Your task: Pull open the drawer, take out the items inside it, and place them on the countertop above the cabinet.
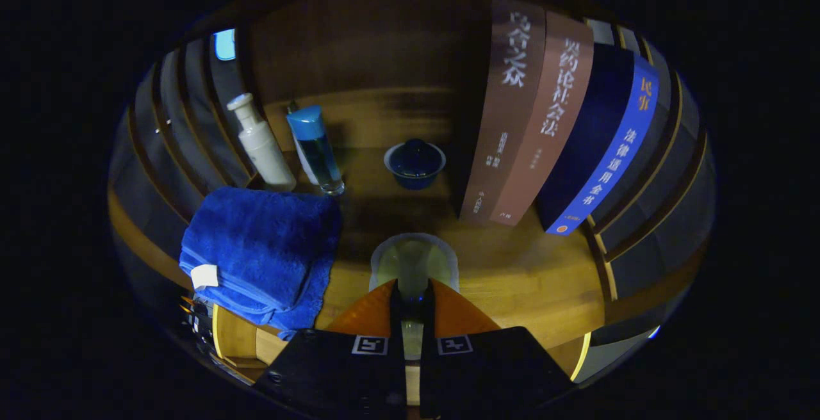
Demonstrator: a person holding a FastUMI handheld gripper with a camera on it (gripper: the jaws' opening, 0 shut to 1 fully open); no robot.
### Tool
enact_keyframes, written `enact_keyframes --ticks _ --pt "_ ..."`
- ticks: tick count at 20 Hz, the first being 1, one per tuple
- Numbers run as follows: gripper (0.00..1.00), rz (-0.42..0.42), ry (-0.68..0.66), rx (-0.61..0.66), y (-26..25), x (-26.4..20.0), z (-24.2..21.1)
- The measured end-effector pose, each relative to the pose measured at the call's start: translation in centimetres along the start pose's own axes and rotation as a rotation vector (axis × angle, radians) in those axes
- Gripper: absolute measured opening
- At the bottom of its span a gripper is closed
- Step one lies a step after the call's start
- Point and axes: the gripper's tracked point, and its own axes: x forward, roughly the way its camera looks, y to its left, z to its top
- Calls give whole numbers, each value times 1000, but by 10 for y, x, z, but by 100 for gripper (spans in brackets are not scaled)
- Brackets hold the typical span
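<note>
My gripper [413, 289] is shut on a small clear glass cup [414, 258]. The cup pokes out just ahead of the fingertips, and its lower part is hidden between them. It hangs over or rests on the wooden countertop [512, 279]; I cannot tell which. Beyond it on the countertop stands a dark blue lidded bowl [414, 162]. To the left of the fingers lies a folded blue towel [262, 247]. Below the countertop's front edge, part of the wooden drawer [240, 340] shows at the lower left.
A white pump bottle [259, 145] and a clear bottle with a blue cap [316, 151] stand behind the towel. Three books [551, 125] stand upright at the right of the bowl. Slatted walls [647, 215] close in both sides, with a wooden back panel behind.
</note>
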Motion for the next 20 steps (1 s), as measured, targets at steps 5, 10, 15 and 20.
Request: enact_keyframes --ticks 5,10,15,20 --pt "24 4 16 2 0 12 -3" --pt "62 1 -8 32 -9 18 -4" --pt "100 8 -27 36 -12 10 -5" --pt "100 20 -154 20 -6 -31 8"
